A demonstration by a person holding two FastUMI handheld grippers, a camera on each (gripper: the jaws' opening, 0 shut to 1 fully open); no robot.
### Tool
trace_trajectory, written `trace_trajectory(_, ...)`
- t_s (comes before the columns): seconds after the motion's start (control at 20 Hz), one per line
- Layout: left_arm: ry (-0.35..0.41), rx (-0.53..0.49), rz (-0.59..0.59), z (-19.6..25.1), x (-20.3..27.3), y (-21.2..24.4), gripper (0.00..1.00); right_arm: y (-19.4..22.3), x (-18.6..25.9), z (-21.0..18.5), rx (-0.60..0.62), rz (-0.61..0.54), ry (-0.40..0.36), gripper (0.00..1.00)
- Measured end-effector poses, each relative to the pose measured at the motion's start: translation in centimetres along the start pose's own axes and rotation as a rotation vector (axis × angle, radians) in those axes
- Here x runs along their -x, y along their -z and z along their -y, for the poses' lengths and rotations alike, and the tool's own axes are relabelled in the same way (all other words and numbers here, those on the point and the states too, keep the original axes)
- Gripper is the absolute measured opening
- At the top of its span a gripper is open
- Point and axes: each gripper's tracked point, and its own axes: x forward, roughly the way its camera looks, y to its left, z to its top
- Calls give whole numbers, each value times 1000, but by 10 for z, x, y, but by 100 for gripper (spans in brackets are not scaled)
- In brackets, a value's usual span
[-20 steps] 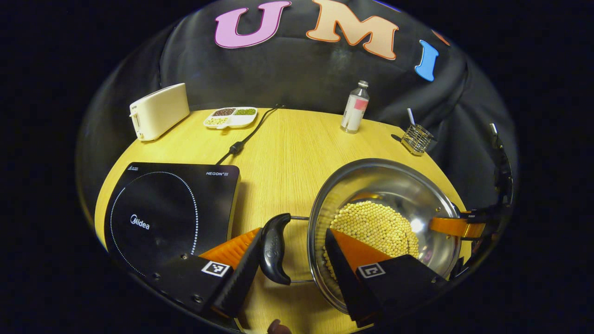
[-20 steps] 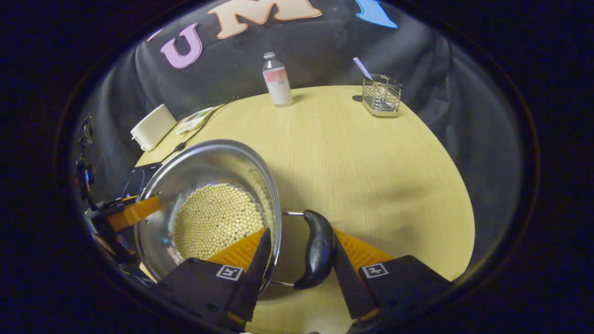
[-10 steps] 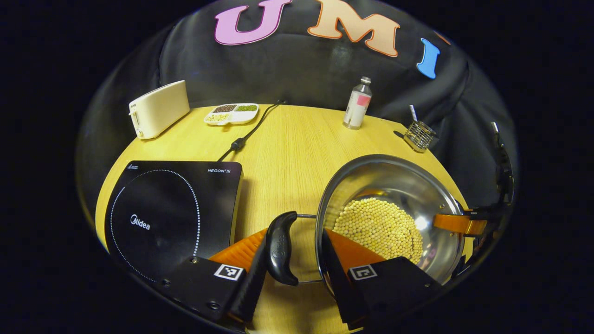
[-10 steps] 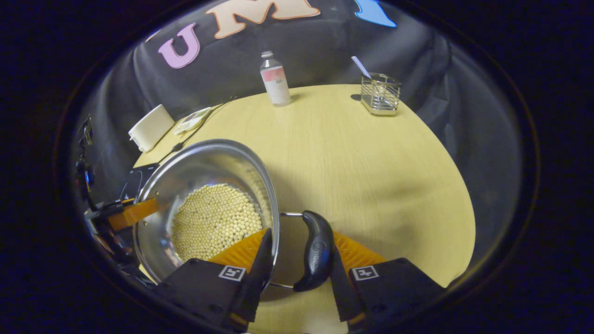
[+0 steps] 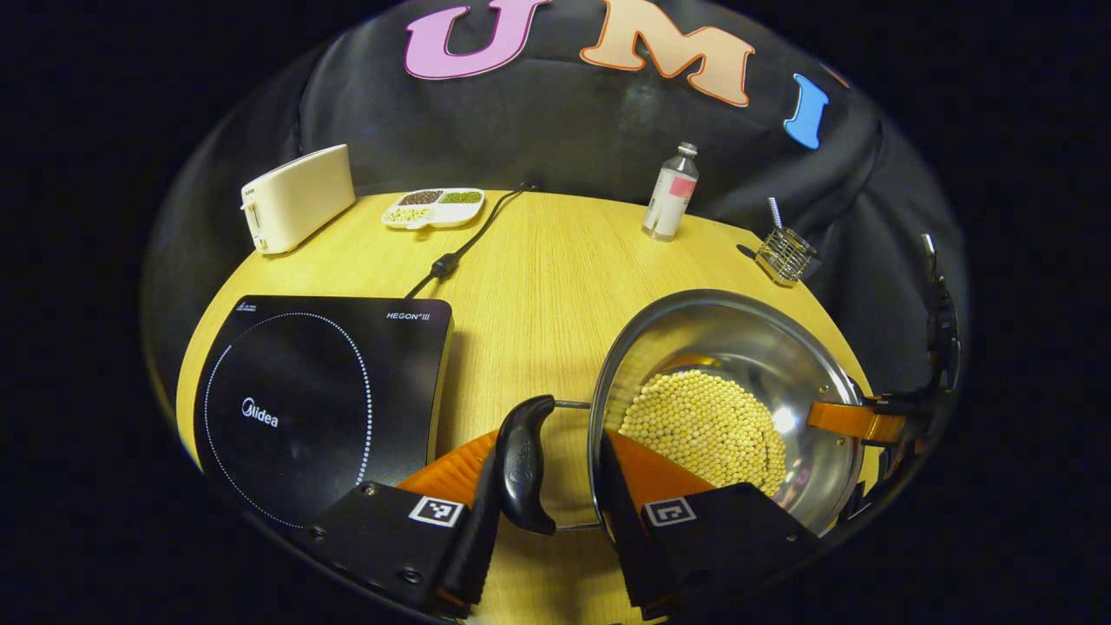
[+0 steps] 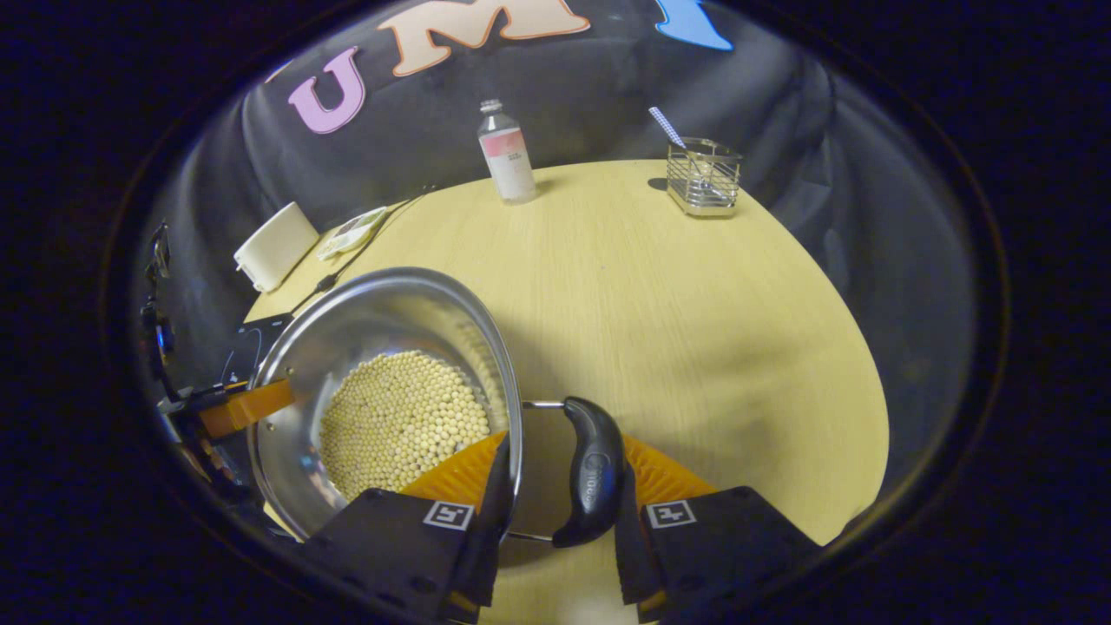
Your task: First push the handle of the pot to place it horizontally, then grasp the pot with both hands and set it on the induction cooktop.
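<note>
Each gripper, left point(image 5: 545, 503) and right point(image 6: 555, 508), has its jaws narrow around one pot handle point(image 5: 523, 464), not visibly clamped. Both handles lie flat, so pushing looks done. The pot point(image 5: 725, 408) sits mid-worktop point(image 5: 538, 286), near the front edge; lifting onto the cooktop point(image 5: 317, 395) remains.

Each gripper point(image 5: 548, 486) point(image 6: 555, 486) has ribbed finger pads, black housings with screws, and a square black-and-white marker on each finger.
</note>
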Motion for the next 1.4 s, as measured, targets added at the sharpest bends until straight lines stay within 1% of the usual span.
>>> trace_trajectory(0.1,6,1,0,0,-1,-1,63,0,1,0,0,8,13,53)
trace_trajectory(0.2,10,7,-7,0,-1,0,60,-1,3,0,0,16,21,57)
trace_trajectory(0.35,14,32,-14,1,4,3,59,-2,3,-3,-6,21,23,58)
trace_trajectory(0.4,9,33,1,2,5,2,59,-2,4,-1,-1,25,15,47)
trace_trajectory(0.45,2,27,4,2,7,1,59,-3,5,-1,-1,28,11,47)
trace_trajectory(0.5,-4,23,12,2,9,-1,57,-4,6,0,-1,30,7,47)
trace_trajectory(0.55,-8,21,24,4,10,-4,59,-6,8,1,-6,39,2,47)
trace_trajectory(0.8,-23,24,56,9,29,-17,59,-21,25,0,4,64,-14,46)
trace_trajectory(0.85,-22,29,57,7,34,-18,60,-24,29,-3,7,67,-13,46)
trace_trajectory(0.9,-20,35,57,4,39,-20,59,-26,35,-7,12,68,-12,46)
trace_trajectory(1.05,-25,55,59,-12,55,-25,59,-33,47,-29,25,74,-18,46)
trace_trajectory(1.15,-26,64,73,-28,64,-31,61,-35,52,-48,32,85,-21,46)
trace_trajectory(1.2,-22,67,67,-36,67,-31,59,-35,55,-57,33,91,-16,46)
trace_trajectory(1.25,-14,68,57,-45,71,-32,60,-34,58,-66,30,89,-10,46)
trace_trajectory(1.4,9,61,48,-76,77,-38,59,-34,63,-99,23,99,7,46)
